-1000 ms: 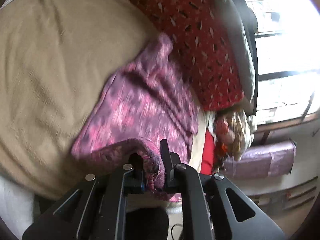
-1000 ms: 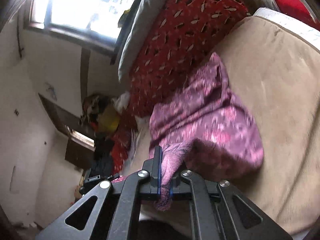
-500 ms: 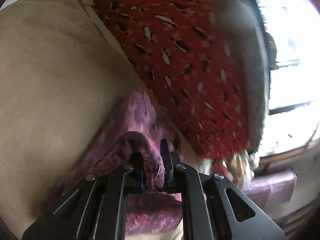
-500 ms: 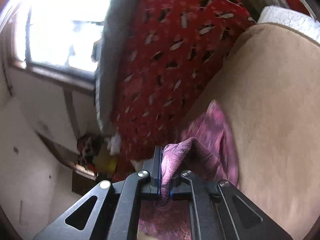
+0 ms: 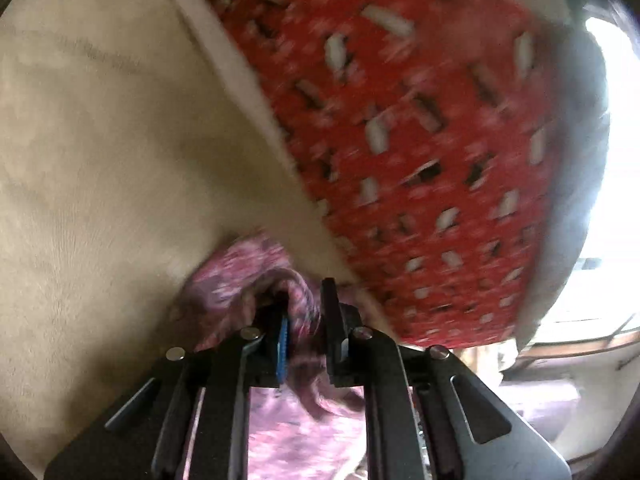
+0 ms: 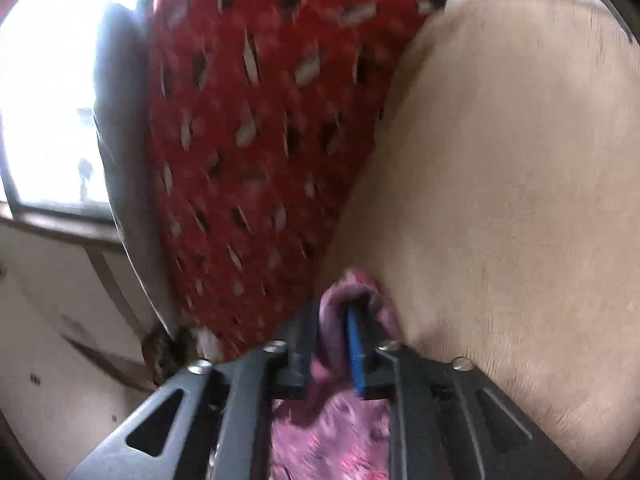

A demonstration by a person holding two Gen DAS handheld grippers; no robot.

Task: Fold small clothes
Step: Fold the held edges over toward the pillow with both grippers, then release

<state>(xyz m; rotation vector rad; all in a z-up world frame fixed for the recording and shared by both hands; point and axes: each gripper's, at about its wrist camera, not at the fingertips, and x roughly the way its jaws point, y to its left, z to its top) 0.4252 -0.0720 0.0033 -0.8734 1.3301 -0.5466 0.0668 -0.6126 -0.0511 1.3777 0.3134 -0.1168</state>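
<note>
Purple-pink cloth: a small patterned garment (image 5: 240, 280) of soft woven fabric, bunched ahead of and under both claws, resting on the bed.
Left claw (image 5: 304, 320): a fold of the garment sits between its fingers; the jaws have just been opening a little, and a sliver of gap shows beside the cloth, so the pinch looks slack rather than firm.
Right claw (image 6: 340, 332): its jaws have just been opening and stand clearly spread; the garment's edge is draped over the blue-padded finger (image 6: 356, 348) and no longer squeezed.
Why held so: both claws carry matching corners low against the bed, which reads as one half laid over the other and let go.
Beige plush bed cover (image 5: 100, 160): spreads to the left of the left claw and to the right of the right claw, and serves as the folding surface.
Red patterned pillow (image 5: 420, 140): leans ahead of both claws, just beyond the garment.
Writing: no brand, label or lettering is legible; both views are blurred.
</note>
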